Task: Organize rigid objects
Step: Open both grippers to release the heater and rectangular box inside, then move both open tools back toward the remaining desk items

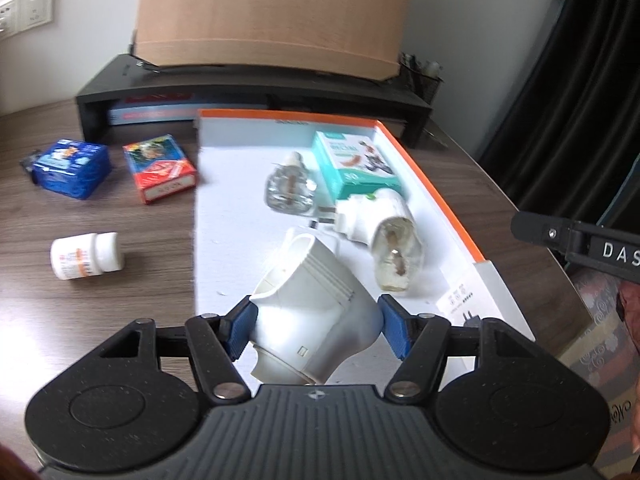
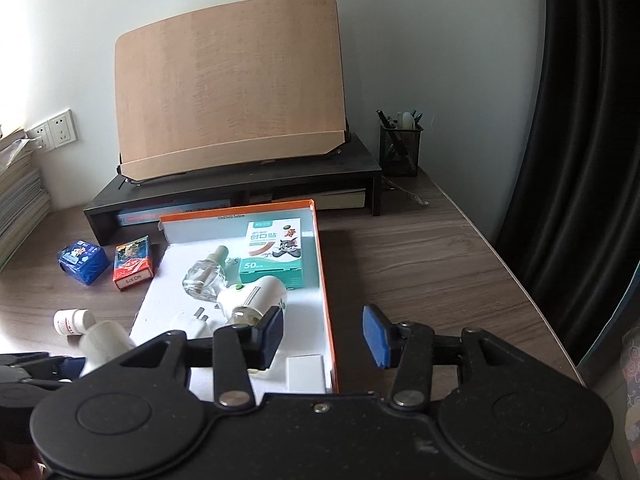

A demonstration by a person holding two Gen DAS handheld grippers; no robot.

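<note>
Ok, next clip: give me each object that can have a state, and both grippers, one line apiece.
left gripper: shut on the white plug-in holder, held over the tray
right gripper: open, nothing between the pads
tray: open-topped, partly filled
glass bottle: lying on its side in the tray
second white holder: lying in the tray
plaster box: closed, in the tray
pill bottle: capped, on its side on the desk

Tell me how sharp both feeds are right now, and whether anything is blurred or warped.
Left wrist view: motion blur softens the tan wooden board and the teal cardboard box; the white plastic plug-in housing in the left claw stays readable. Right wrist view: sharper, the box's print legible; fisheye bends the brown wooden desk edge.
</note>
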